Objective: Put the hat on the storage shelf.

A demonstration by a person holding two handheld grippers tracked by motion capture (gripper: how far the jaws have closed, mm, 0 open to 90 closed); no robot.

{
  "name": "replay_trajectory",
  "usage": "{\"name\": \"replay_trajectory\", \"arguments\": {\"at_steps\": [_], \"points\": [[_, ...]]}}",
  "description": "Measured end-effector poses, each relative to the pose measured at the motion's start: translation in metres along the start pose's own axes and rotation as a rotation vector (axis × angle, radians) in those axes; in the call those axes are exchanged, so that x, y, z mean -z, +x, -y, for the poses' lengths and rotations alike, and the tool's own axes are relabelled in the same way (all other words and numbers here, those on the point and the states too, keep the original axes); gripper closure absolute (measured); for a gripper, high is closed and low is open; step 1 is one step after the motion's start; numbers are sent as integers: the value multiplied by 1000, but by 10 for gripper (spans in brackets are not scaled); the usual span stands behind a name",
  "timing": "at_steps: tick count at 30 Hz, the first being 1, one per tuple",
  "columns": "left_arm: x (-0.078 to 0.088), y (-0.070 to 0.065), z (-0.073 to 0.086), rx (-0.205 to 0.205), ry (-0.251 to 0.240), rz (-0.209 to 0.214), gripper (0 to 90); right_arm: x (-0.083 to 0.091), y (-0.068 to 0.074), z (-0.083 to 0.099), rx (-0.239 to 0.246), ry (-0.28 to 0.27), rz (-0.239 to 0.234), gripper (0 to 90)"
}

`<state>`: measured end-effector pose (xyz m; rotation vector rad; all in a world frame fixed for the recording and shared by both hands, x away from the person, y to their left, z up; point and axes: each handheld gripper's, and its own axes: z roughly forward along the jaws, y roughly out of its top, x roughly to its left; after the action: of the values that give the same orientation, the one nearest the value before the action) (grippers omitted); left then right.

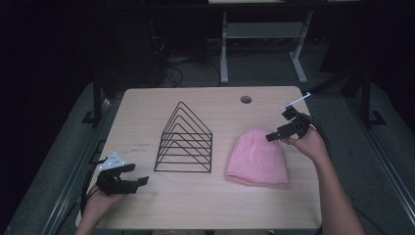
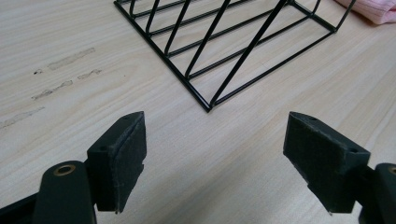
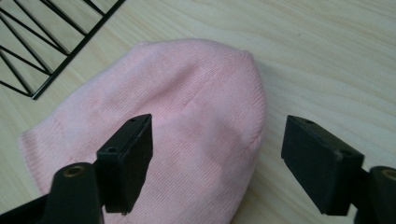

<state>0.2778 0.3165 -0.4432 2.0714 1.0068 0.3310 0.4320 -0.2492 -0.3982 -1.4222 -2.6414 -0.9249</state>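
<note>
Trouble, I judge, lies in my right tongs, jaws wide over the crown of the soft pink knitted beanie lying flat toward the counter's right edge: pinching one layer would drag it; my left tongs gape empty.

The high view looks forward and down over the table, wire rack central. The left gripper view faces the rack closely from its near-left corner; the right gripper view shares its edge.
</note>
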Motion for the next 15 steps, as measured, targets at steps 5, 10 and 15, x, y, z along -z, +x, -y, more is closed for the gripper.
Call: {"name": "replay_trajectory", "arguments": {"at_steps": [5,10,15], "points": [[-1,0,1,9,0,2,216,-16,-7,-4,-26,48,15,256],[0,1,1,6,-4,0,216,-27,-10,-7,-21,74,50,324],[-1,1,1,8,-3,1,216,-32,-14,-7,-45,82,36,383]]}}
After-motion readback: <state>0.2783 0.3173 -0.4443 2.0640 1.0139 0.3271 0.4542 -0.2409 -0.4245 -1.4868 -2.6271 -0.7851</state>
